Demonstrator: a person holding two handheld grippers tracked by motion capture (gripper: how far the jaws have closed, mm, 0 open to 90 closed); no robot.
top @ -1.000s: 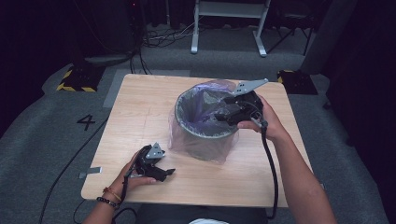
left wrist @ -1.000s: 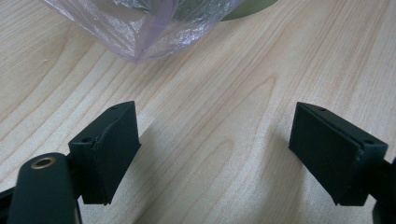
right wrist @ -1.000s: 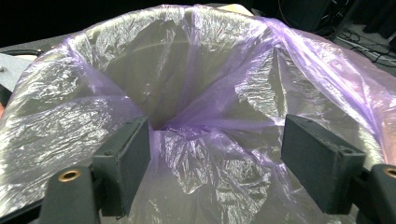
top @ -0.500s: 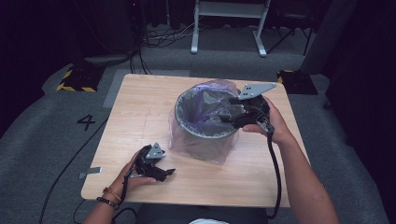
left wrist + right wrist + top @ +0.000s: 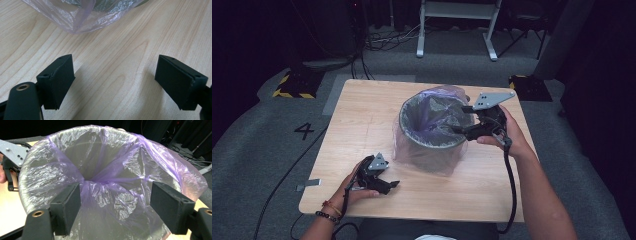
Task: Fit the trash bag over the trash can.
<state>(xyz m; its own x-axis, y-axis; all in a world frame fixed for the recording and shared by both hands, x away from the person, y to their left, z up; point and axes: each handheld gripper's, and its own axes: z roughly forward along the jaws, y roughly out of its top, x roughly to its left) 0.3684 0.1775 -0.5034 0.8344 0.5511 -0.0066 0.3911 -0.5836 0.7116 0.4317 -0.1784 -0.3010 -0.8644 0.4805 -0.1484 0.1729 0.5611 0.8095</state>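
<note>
Purple bag (image 5: 432,112) lining bin (image 5: 430,142) | right gripper (image 5: 460,129) jaws spread over rim | left gripper (image 5: 388,185) spread wide, resting on table (image 5: 362,115)

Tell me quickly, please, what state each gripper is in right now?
Left gripper: open, holding nothing, low over the table.
Right gripper: open, holding nothing, at the rim of the bag-lined bin.

Bin (image 5: 432,130) near middle of worktop (image 5: 362,120), slightly right of centre, bag (image 5: 437,107) lining it and draped over rim. Right claw (image 5: 460,120) at bin's right rim, reaching over opening. Left claw (image 5: 387,186) resting on worktop near front edge, left of and before bin.
</note>
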